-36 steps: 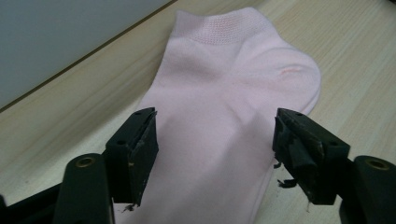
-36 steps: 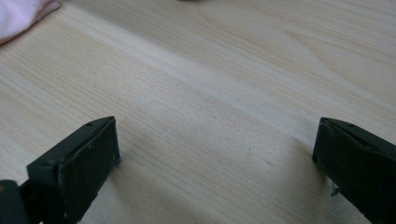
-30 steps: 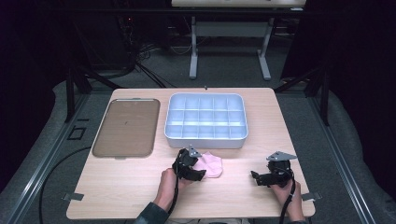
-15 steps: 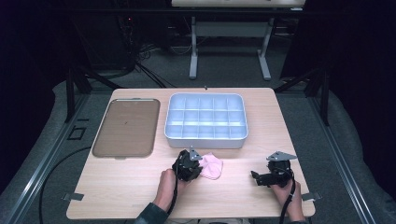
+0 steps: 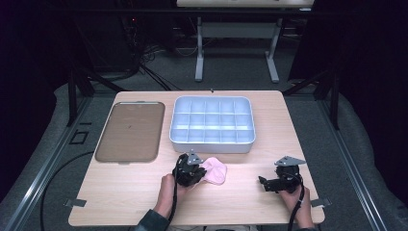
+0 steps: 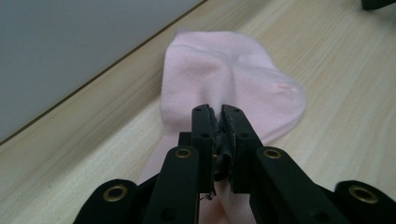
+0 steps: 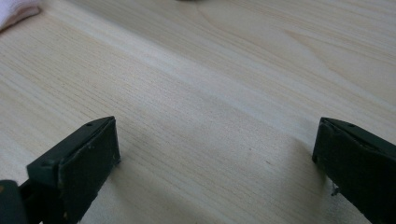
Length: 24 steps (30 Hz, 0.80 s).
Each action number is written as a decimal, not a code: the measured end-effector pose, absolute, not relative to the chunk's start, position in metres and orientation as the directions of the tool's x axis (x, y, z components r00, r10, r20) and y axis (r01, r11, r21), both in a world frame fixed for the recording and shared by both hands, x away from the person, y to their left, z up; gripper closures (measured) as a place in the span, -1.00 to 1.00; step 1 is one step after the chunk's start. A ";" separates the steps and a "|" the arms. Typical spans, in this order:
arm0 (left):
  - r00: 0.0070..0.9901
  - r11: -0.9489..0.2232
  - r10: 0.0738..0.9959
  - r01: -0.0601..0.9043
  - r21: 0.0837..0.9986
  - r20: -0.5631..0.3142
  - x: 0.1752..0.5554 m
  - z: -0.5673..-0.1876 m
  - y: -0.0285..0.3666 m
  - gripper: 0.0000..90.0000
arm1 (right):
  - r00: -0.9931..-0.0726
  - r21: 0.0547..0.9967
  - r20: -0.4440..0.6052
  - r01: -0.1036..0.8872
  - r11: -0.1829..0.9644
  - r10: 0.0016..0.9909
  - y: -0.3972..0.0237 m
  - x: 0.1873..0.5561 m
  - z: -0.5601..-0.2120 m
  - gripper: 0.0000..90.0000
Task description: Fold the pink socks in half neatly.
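Note:
A pale pink sock (image 5: 215,171) lies flat on the wooden table just in front of the grey divided tray. My left gripper (image 5: 192,174) sits at the sock's left end. In the left gripper view its jaws (image 6: 218,112) have just been closing and now pinch a fold of the sock (image 6: 233,74) between the pads. My right gripper (image 5: 263,183) rests low over bare wood at the right front, jaws pointing left. In the right gripper view it (image 7: 215,144) stands wide open with nothing between its fingers, and a corner of the sock (image 7: 14,11) shows far off.
A grey tray (image 5: 211,142) with several empty compartments stands at the back middle. To its left lies a flat brown tray (image 5: 129,130). Bare wood stretches between the two grippers. The table's front edge is close to both hands.
The left gripper's jaws have closed onto the sock's near end, and the gripper has edged slightly towards the sock. The right gripper has not moved.

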<state>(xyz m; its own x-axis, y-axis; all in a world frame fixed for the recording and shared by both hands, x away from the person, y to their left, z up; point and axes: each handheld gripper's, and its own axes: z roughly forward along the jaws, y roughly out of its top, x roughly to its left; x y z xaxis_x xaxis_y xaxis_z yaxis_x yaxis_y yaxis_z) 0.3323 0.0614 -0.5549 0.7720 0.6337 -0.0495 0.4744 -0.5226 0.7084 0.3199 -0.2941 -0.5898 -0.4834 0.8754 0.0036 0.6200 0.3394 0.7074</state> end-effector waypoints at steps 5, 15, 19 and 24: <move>0.793 -0.517 0.606 0.454 0.726 -0.063 0.320 -0.543 0.062 0.86 | -0.483 0.707 0.003 0.621 0.339 0.876 -0.294 0.320 -0.590 -1.00; 0.844 -0.537 0.530 0.405 0.740 -0.077 0.293 -0.540 0.053 0.85 | -0.481 0.706 0.000 0.621 0.341 0.877 -0.294 0.320 -0.590 -1.00; 0.859 -0.567 0.504 0.405 0.717 -0.087 0.287 -0.549 0.048 0.85 | -0.480 0.706 0.000 0.621 0.340 0.877 -0.294 0.320 -0.590 -1.00; 0.871 -0.598 0.484 0.398 0.696 -0.081 0.286 -0.564 0.042 0.83 | -0.480 0.706 0.001 0.621 0.339 0.877 -0.294 0.320 -0.590 -1.00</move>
<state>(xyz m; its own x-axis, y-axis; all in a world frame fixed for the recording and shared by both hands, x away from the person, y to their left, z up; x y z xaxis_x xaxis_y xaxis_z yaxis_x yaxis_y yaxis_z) 0.2858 0.0418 -0.5641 0.8711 0.4843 -0.0814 0.3976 -0.5982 0.6958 0.3199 -0.2942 -0.5898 -0.4797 0.8774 0.0006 0.6214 0.3392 0.7063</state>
